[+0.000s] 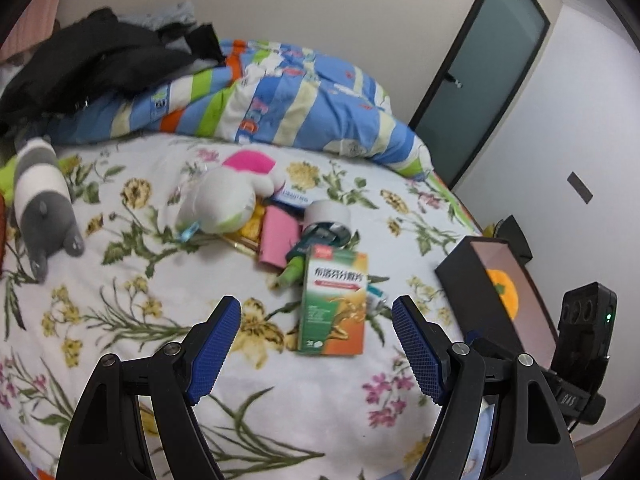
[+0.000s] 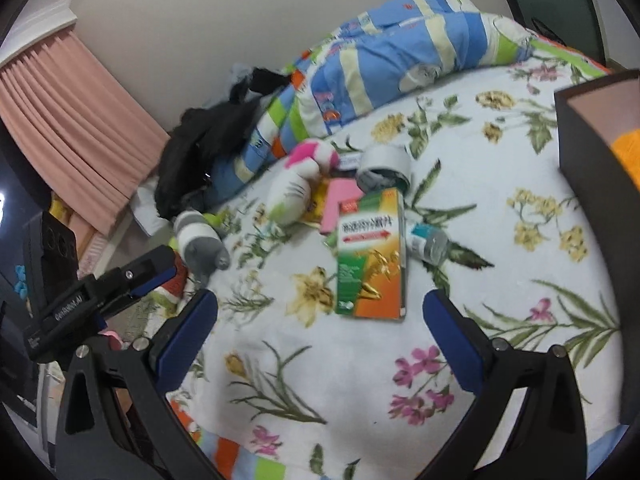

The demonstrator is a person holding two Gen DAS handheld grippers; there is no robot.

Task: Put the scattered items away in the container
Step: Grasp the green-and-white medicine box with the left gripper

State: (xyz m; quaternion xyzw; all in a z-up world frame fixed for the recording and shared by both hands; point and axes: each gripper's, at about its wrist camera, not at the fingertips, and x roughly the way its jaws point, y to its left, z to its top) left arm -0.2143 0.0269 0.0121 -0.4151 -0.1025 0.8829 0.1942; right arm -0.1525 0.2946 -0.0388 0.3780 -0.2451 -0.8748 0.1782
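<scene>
A green-and-orange medicine box point(image 1: 334, 302) point(image 2: 372, 254) lies flat on the flowered bedsheet, just ahead of both grippers. Behind it lie a pink case point(image 1: 278, 238) point(image 2: 339, 206), a roll of tape point(image 1: 328, 216) point(image 2: 384, 168), a white-and-pink plush toy point(image 1: 228, 190) point(image 2: 296, 184) and a small teal-labelled bottle point(image 2: 430, 244). A dark open box point(image 1: 492, 292) point(image 2: 600, 152) with a pinkish inside and an orange picture stands at the right. My left gripper point(image 1: 316, 340) is open and empty. My right gripper point(image 2: 320, 332) is open and empty.
A grey-and-white striped plush point(image 1: 40, 200) point(image 2: 198, 242) lies at the left. A striped blue quilt point(image 1: 260, 92) point(image 2: 380, 64) and black clothes point(image 1: 88, 64) point(image 2: 204, 140) are piled at the head of the bed. A glass door point(image 1: 484, 68) stands to the right.
</scene>
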